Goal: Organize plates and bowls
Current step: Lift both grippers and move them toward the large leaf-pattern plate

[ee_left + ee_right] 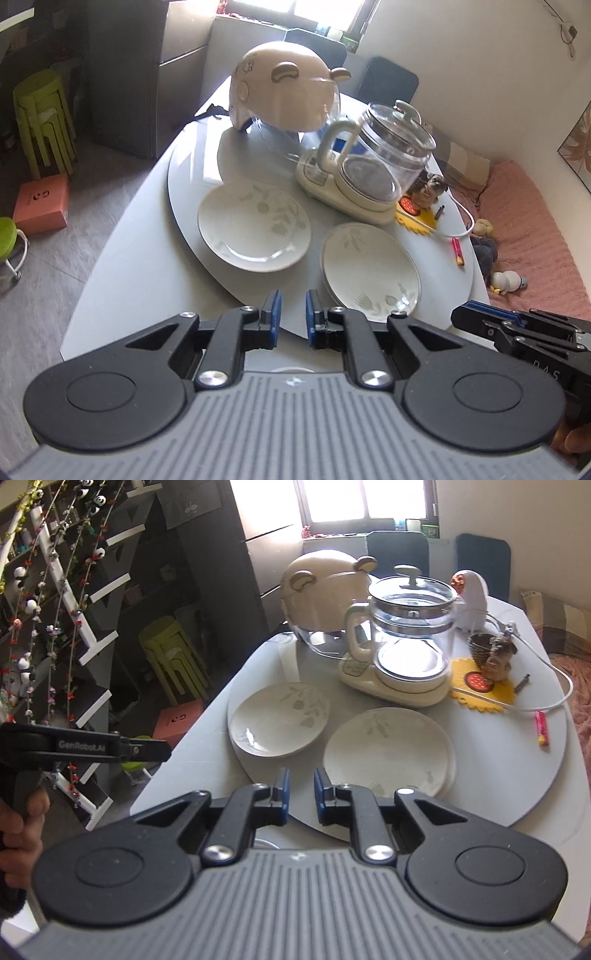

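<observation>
The left gripper (293,317), black hinged plastic arms tipped with blue rubber pads on a ribbed grey body, has its jaws drawn nearly together with only a narrow slit between the pads and nothing caught in it; the right gripper (300,794), of the same build, is likewise all but closed and empty. Both hover over the near edge of the round pale-grey turntable (192,206), a smooth matte disc that sits on the oval grey table (110,266). Just beyond the left pads and slightly to their right lies the stack of glossy white ceramic plates with a faint grey leaf print (371,271); how many are in it is hard to tell from the rims, perhaps three. To its left, apart from it, lies a single white ceramic plate of the same leaf pattern (253,225), shallow and round. Behind the plates stands the clear glass kettle with a cream handle on a cream plastic base (373,162), and further back a smooth beige helmet with small bear ears and a clear visor (280,92). A yellow scalloped felt coaster (480,688) lies right of the kettle.
</observation>
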Action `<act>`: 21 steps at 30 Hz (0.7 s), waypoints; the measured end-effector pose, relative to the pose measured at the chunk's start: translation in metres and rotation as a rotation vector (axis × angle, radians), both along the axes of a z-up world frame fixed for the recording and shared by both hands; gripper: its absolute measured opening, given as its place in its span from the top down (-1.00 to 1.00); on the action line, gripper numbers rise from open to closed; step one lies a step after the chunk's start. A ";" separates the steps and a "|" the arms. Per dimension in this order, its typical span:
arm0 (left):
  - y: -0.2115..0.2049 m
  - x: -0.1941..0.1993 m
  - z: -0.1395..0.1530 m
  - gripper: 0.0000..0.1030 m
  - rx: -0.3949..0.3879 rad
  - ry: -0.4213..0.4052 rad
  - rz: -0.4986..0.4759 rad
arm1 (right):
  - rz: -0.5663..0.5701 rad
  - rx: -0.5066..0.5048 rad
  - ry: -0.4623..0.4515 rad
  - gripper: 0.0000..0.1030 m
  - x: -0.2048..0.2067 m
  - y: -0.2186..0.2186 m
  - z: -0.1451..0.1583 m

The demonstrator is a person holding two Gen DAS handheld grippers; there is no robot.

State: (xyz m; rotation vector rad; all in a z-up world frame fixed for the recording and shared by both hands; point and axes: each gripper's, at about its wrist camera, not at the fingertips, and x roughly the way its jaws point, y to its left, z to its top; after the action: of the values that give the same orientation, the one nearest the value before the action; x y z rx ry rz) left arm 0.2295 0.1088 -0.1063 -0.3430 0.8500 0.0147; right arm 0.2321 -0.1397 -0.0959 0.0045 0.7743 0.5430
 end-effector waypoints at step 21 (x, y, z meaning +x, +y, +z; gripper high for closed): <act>0.079 0.078 -0.054 0.71 -0.081 0.036 -0.075 | -0.108 -0.046 0.074 0.67 0.042 0.076 -0.032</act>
State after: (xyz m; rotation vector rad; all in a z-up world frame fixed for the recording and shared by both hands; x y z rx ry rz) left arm 0.3078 0.1882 -0.1607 -0.3873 0.9005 -0.0835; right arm 0.2746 -0.0641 -0.1275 0.0237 0.8535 0.4246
